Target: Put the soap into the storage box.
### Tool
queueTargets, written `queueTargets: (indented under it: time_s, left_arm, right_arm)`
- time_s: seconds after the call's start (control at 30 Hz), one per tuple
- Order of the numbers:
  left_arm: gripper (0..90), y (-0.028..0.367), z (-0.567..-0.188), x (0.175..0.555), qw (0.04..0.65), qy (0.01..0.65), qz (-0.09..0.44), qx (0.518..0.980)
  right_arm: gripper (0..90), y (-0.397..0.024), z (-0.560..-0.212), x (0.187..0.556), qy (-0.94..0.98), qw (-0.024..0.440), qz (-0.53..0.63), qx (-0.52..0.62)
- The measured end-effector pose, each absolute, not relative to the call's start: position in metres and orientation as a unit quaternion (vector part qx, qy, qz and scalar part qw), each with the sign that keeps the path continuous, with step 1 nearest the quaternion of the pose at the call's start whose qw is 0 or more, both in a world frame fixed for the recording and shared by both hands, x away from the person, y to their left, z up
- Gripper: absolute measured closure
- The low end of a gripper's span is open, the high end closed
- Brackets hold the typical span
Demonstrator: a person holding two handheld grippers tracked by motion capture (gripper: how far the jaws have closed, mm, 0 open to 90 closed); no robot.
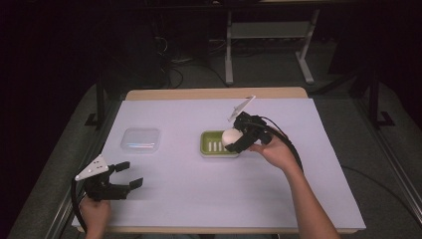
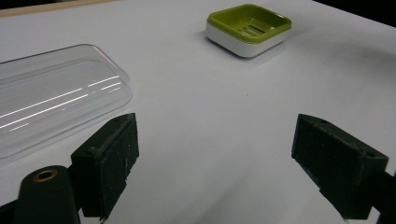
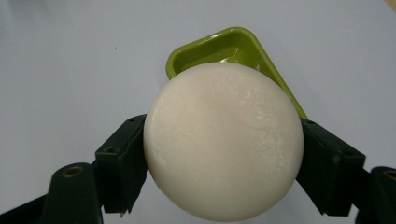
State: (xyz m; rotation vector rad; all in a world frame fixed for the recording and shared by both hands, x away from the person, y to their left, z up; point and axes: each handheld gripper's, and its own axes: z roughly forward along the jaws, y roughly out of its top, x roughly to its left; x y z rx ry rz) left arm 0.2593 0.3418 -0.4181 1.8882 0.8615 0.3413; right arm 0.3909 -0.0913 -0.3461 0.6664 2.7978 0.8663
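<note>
- The round white soap [image 3: 223, 142] sits pinched between the two black jaws of the right gripper [image 1: 238, 140], one jaw on each side of its widest part; in the high view it shows as a pale ball [image 1: 231, 137] just right of centre.
- The green soap dish [image 1: 215, 143] lies directly beyond and below the soap. In the right gripper view its green rim [image 3: 187, 51] peeks out above the soap, at upper centre of the frame, so the soap seems to hang over the dish's near edge rather than its middle.
- The soap is round, so it has no long axis to line up; judging from this, the coming move turns only on carrying it a little farther over the dish and lowering it.
- The soap hides most of the dish floor in the right gripper view; whether soap and dish touch cannot be told.
- The left gripper [image 1: 121, 177] rests at lower left of the high view, jaws spread wide with nothing between them, well apart from the dish.
- A clear plastic lid [image 2: 51, 100] lies on the table [image 1: 298, 199] at mid left, near the left gripper; its left part is cut off in the left gripper view.
</note>
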Motion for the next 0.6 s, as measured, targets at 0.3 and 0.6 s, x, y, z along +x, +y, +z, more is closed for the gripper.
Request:
queueTargets:
  time_s: [0.3,0.6]
  left_arm:
    - [14.5,0.341,-0.418,0.259,0.497,0.357,0.141,0.778]
    - [14.5,0.342,-0.418,0.259,0.496,0.355,0.141,0.78]
  right_arm:
    - [24.0,-0.078,-0.342,0.399,0.929,0.066,0.293,0.217]
    - [23.9,-0.067,-0.353,0.408,0.931,0.062,0.285,0.22]
